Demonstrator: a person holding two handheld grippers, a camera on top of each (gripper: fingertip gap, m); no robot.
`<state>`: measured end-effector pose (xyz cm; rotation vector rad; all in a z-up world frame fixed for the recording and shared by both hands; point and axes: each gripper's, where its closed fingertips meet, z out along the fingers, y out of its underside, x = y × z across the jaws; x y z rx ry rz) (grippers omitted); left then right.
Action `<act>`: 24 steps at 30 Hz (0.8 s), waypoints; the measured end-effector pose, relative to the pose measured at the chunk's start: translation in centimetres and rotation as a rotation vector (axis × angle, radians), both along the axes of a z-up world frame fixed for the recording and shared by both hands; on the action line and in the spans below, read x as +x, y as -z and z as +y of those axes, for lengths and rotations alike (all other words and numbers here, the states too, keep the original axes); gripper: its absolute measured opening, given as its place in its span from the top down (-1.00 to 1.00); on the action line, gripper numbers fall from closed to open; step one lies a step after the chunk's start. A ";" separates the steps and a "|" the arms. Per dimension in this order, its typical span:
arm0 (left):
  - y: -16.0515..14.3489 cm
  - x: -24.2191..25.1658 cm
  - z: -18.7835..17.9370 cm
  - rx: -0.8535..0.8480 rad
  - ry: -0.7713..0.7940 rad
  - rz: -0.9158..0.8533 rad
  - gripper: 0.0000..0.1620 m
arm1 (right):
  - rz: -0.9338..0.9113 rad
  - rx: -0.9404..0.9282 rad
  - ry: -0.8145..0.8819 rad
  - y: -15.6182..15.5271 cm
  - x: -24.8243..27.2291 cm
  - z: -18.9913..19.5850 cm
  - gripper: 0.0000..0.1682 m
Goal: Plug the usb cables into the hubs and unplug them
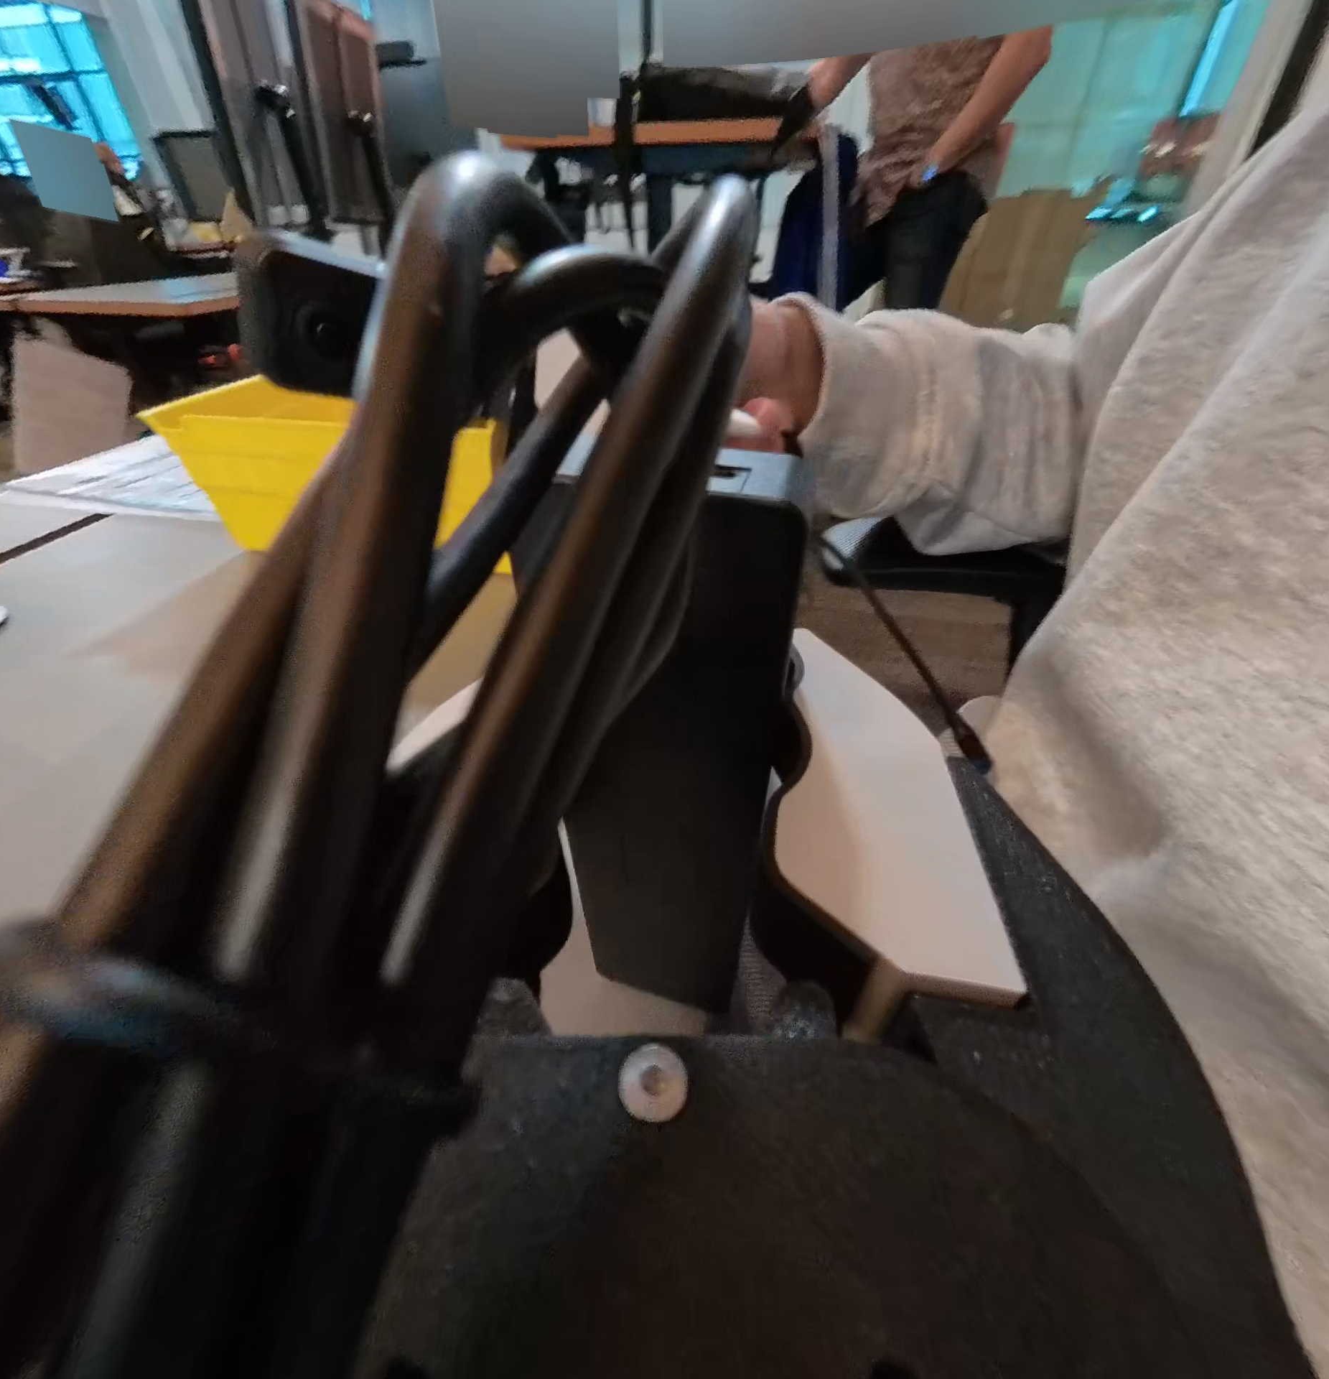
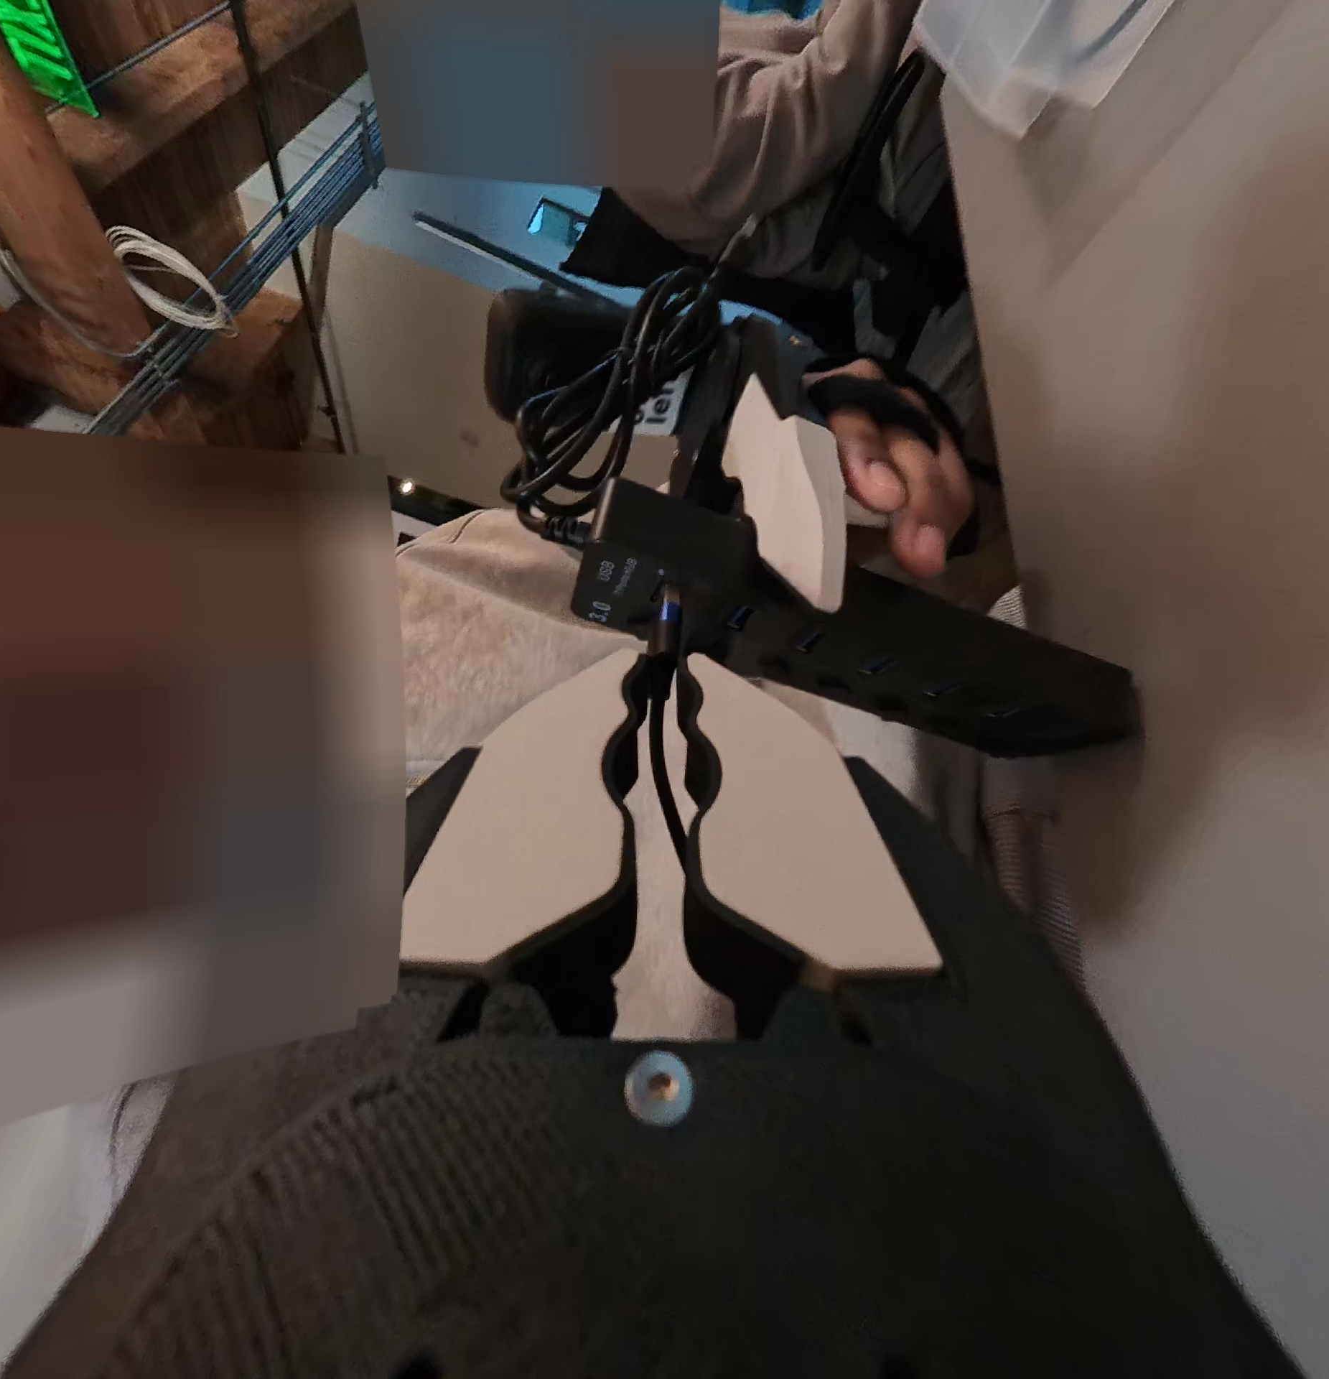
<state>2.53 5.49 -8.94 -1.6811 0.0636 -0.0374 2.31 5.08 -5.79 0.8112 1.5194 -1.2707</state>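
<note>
Right wrist view: my right gripper (image 2: 660,664) clamps the usb cable (image 2: 665,754) plug at the hub (image 2: 833,634), twelve o'clock, which my left gripper (image 1: 728,709) grips; plugging step, next push straight in.

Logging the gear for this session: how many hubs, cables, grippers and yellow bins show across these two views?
USB hub: 1
Cables: 2, the coiled lead and the USB cable
Grippers: 2, the left gripper and the right gripper
Yellow bin: 1
Total: 6
</note>
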 end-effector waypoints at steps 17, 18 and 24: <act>0.7 -1.3 0.1 -0.127 -0.121 0.030 0.21 | 0.104 0.068 0.134 -0.1 -1.5 -0.3 0.91; 0.7 -1.3 0.1 -0.122 -0.122 0.024 0.21 | 0.117 0.074 0.138 -0.1 -1.5 -0.3 0.91; -0.5 -1.3 0.6 0.018 -0.076 -0.215 0.20 | 0.276 0.085 0.233 -0.9 -2.7 -0.6 0.82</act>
